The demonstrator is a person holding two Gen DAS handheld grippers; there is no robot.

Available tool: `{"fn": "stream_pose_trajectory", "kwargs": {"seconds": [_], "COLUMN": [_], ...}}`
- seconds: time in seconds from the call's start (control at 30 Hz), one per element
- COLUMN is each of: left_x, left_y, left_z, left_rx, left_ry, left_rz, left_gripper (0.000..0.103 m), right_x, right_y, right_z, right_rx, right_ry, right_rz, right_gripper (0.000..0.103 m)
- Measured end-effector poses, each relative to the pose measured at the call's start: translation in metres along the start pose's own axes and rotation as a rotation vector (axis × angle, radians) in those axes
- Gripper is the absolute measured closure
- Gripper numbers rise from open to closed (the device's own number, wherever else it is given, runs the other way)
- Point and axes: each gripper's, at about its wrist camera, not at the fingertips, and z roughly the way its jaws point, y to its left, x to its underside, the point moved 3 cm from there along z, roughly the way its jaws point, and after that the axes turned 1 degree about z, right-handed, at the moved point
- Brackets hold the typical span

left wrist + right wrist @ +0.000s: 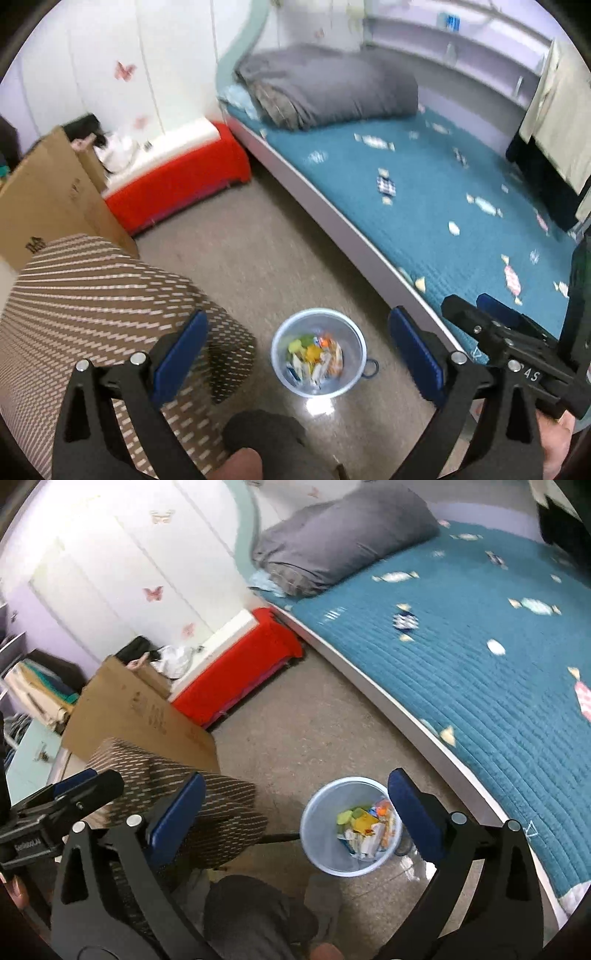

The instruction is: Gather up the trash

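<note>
Grey floor runs beside a bed [424, 206] with a blue cover; the small bin [319, 352] sits on the floor near the bed's edge, with bright wrappers [316, 356] already inside; both the left gripper [295, 350] and right gripper [295, 812] hang wide and empty above it; any trash left is hard to spot, since the pictures are blurry.
</note>
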Motion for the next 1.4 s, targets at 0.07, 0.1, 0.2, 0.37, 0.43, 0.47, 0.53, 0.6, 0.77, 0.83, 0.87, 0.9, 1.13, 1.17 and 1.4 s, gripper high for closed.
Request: {"fn": "stream_pose_trajectory", "kwargs": {"seconds": [0.07,0.1,0.2,0.37,0.43,0.47,0.53,0.6,0.77,0.83,0.87,0.9,1.13,1.17,1.4], "left_x": [0.005,0.008,0.017,0.039,0.049,0.055,0.063,0.070,0.089,0.095,0.099,0.102,0.123,0.128,0.147], "left_y": [0.009,0.014,0.030,0.066,0.077,0.083,0.090,0.098,0.105,0.106,0.106,0.106,0.099,0.098,0.093], "left_z": [-0.027,-0.039,-0.079,-0.145,-0.168,-0.183,-0.202,-0.220,-0.261,-0.273,-0.281,-0.287,-0.323,-0.330,-0.355], "left_rx": [-0.026,-0.039,-0.082,-0.183,-0.234,-0.267,-0.309,-0.352,-0.379,-0.376,-0.378,-0.381,-0.422,-0.428,-0.441], "left_ry": [-0.055,-0.080,-0.169,-0.328,-0.391,-0.427,-0.466,-0.494,-0.535,-0.553,-0.561,-0.565,-0.610,-0.625,-0.668], "left_rz": [-0.015,-0.021,-0.053,-0.151,-0.172,-0.181,-0.193,-0.209,-0.249,-0.264,-0.271,-0.273,-0.299,-0.307,-0.346], "left_gripper": [0.007,0.007,0.007,0.006,0.006,0.006,0.005,0.005,0.005,0.005,0.005,0.005,0.005,0.005,0.005], "right_x": [0.000,0.001,0.004,0.014,0.017,0.019,0.024,0.028,0.036,0.041,0.043,0.045,0.063,0.066,0.079], "right_y": [0.022,0.033,0.070,0.131,0.147,0.160,0.179,0.195,0.230,0.243,0.248,0.253,0.272,0.274,0.278], "right_z": [-0.013,-0.018,-0.037,-0.071,-0.082,-0.091,-0.105,-0.119,-0.155,-0.171,-0.176,-0.182,-0.218,-0.221,-0.247], "right_rx": [-0.014,-0.019,-0.045,-0.079,-0.098,-0.110,-0.121,-0.134,-0.162,-0.172,-0.174,-0.178,-0.176,-0.173,-0.169], "right_ry": [-0.013,-0.017,-0.035,-0.073,-0.090,-0.106,-0.135,-0.161,-0.231,-0.266,-0.278,-0.292,-0.374,-0.383,-0.432], "right_rz": [-0.042,-0.060,-0.128,-0.245,-0.272,-0.295,-0.333,-0.364,-0.437,-0.471,-0.481,-0.493,-0.551,-0.559,-0.580], "right_gripper": [0.006,0.006,0.006,0.006,0.006,0.006,0.006,0.006,0.006,0.006,0.006,0.006,0.006,0.006,0.006]}}
